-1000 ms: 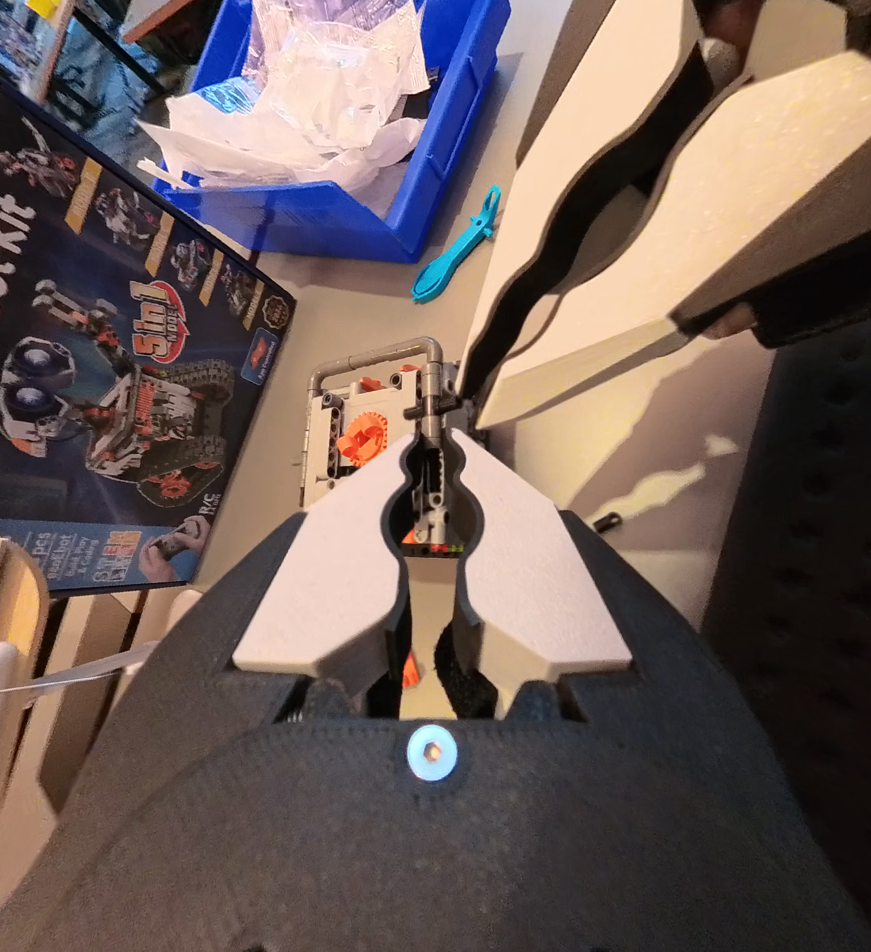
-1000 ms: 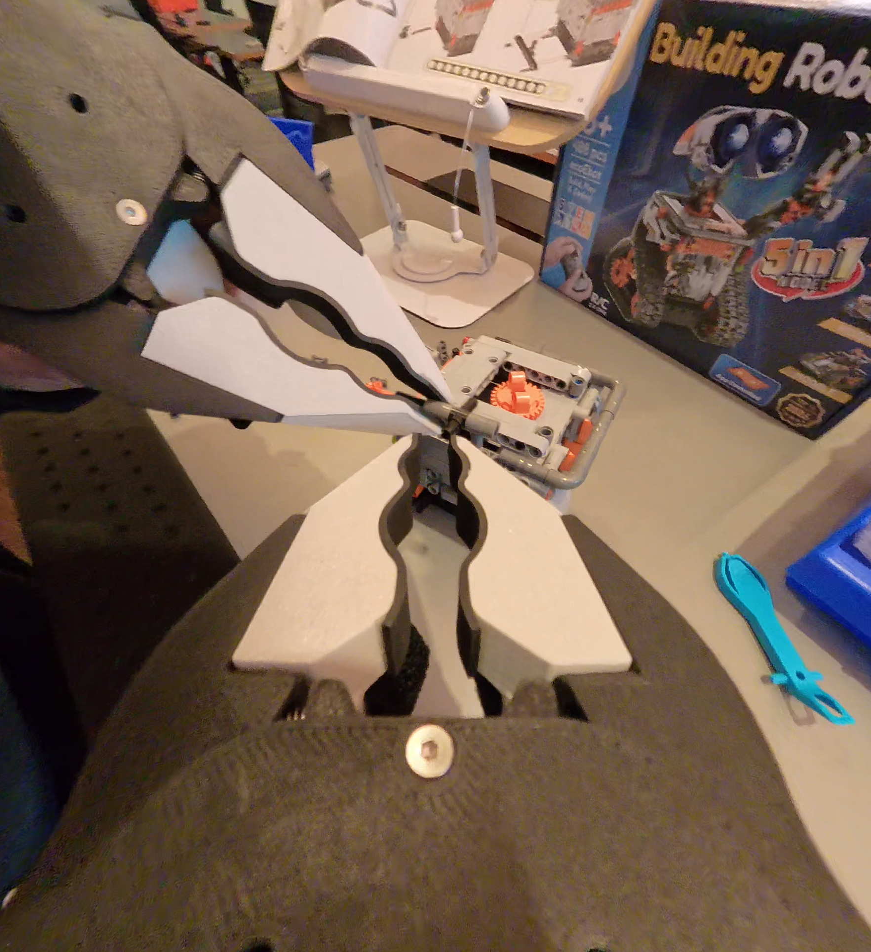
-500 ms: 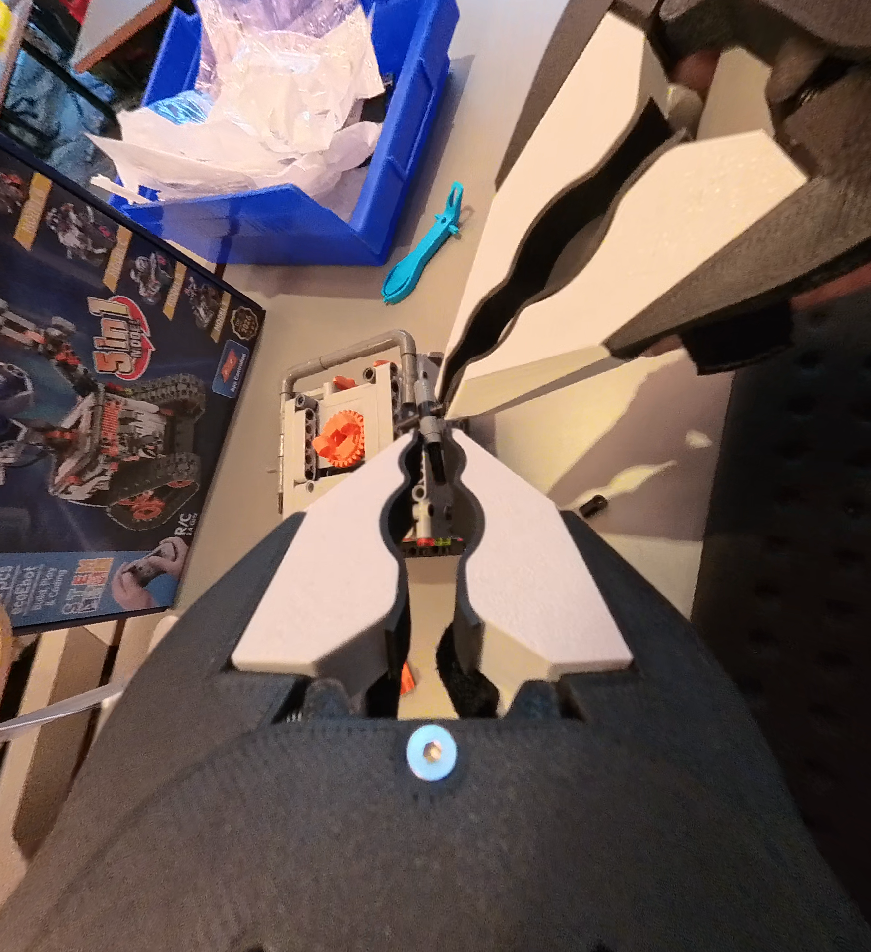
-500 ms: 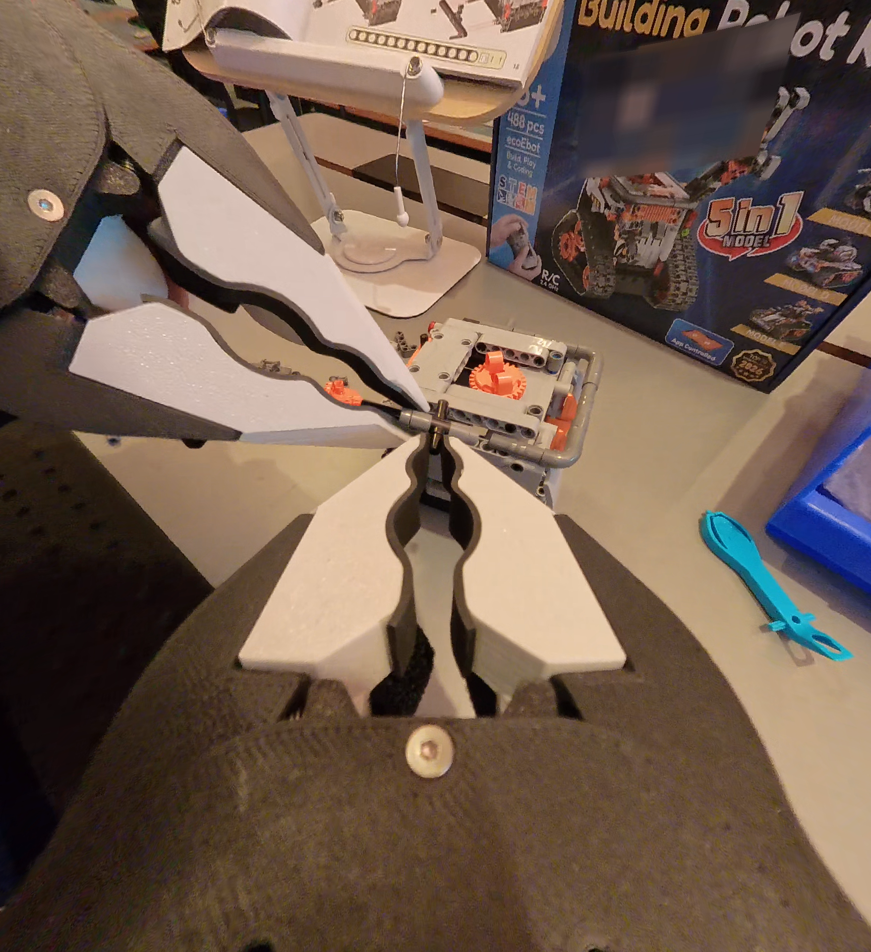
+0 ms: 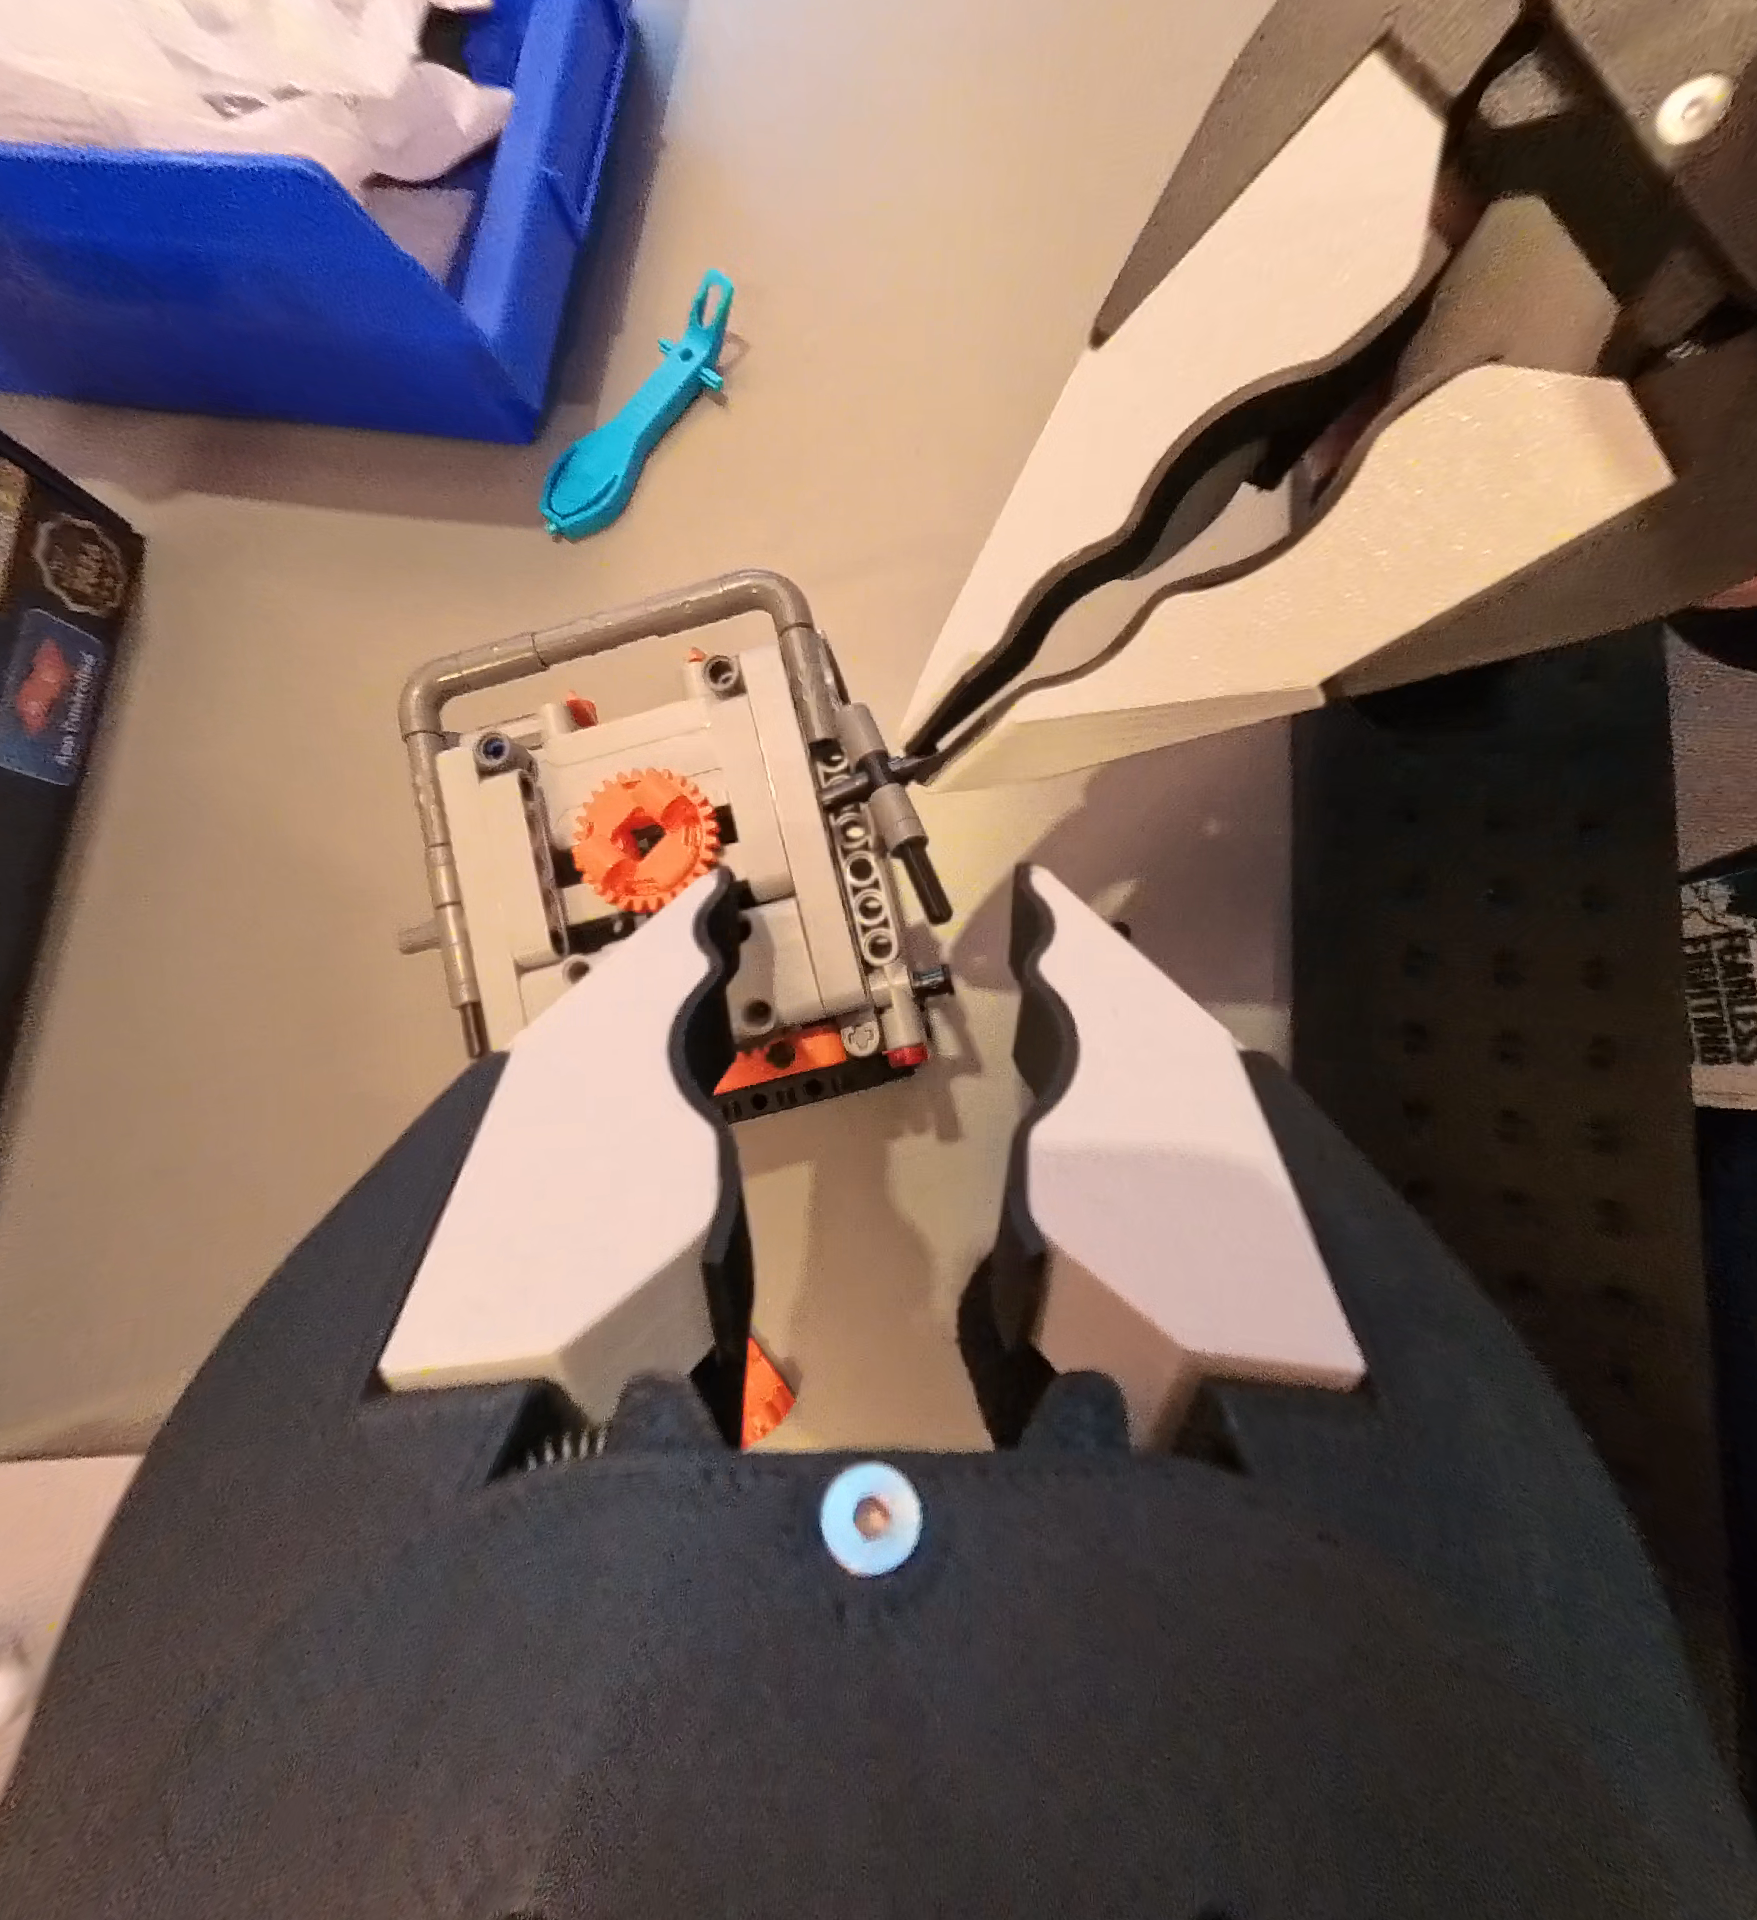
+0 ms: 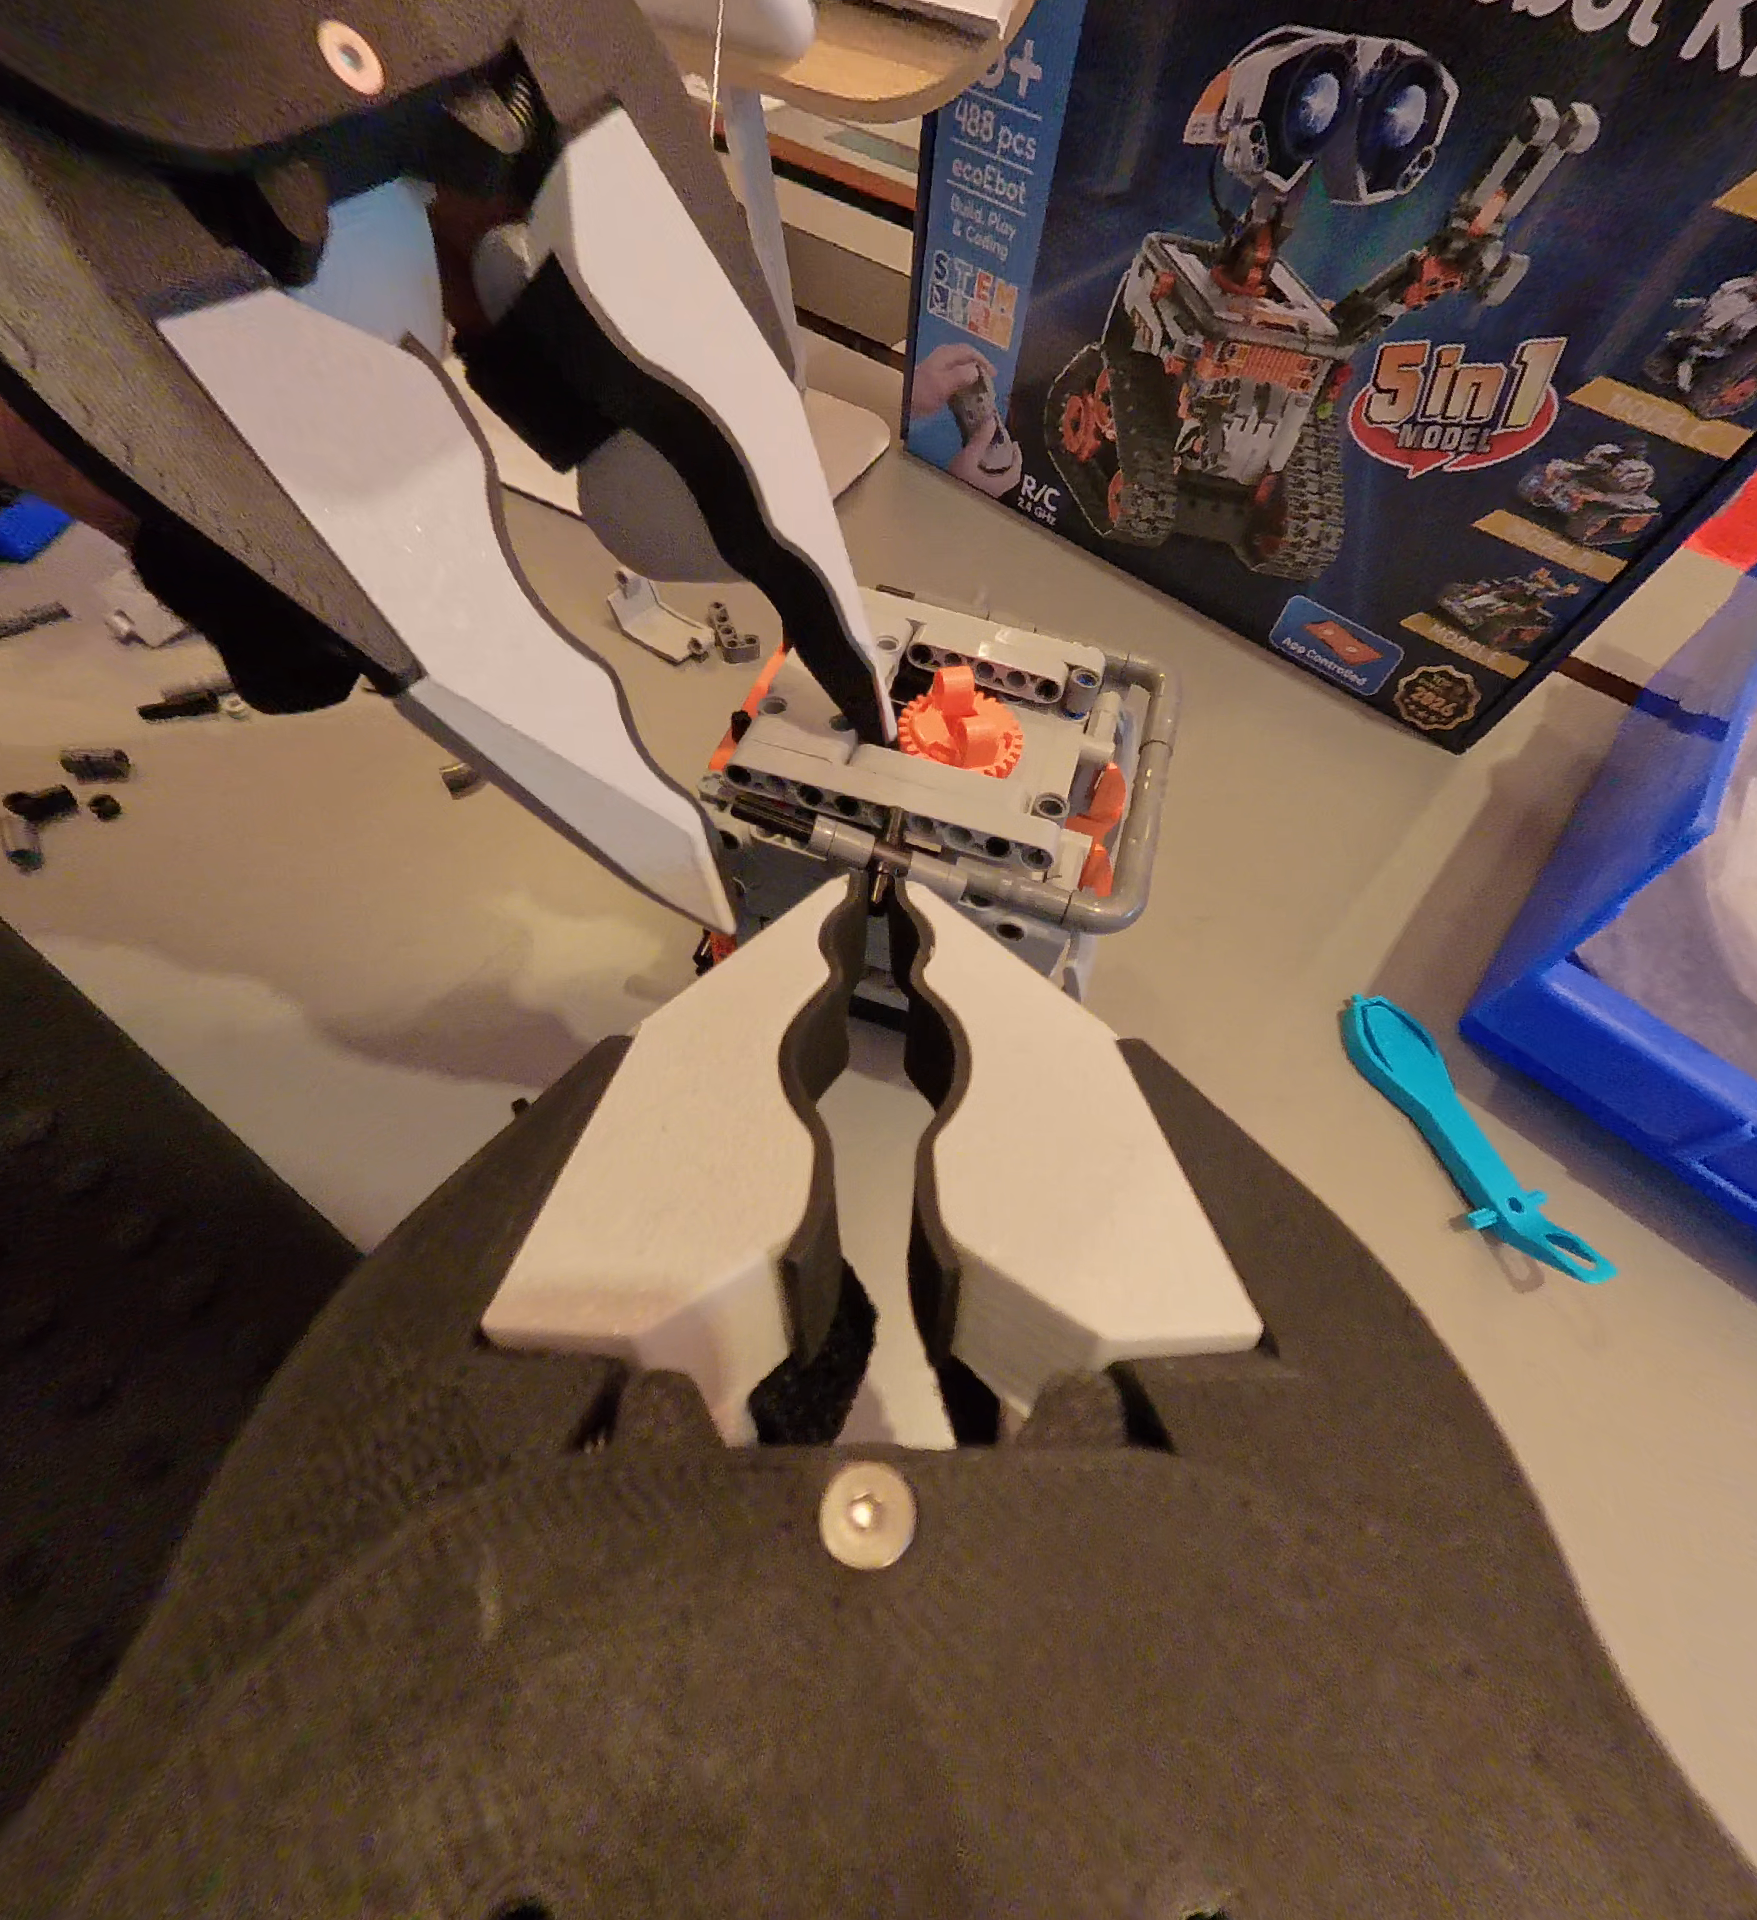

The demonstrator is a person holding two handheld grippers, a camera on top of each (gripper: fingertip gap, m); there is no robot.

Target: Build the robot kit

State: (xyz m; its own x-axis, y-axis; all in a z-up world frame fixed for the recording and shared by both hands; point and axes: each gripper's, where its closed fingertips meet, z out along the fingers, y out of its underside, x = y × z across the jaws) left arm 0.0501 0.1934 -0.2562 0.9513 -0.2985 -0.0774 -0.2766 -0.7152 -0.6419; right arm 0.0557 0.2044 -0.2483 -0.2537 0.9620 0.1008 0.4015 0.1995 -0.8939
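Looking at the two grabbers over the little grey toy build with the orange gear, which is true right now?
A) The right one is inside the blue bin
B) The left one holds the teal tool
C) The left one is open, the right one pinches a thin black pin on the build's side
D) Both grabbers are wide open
C: the left gripper has its fingers spread apart over the toy build, while the right gripper is closed on the black pin.

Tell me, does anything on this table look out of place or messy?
Slightly. Small dark loose pieces lie scattered on the table left of the grey-and-orange brick assembly, and a teal plastic tool lies alone beside the blue bin. Nothing looks spilled or broken.
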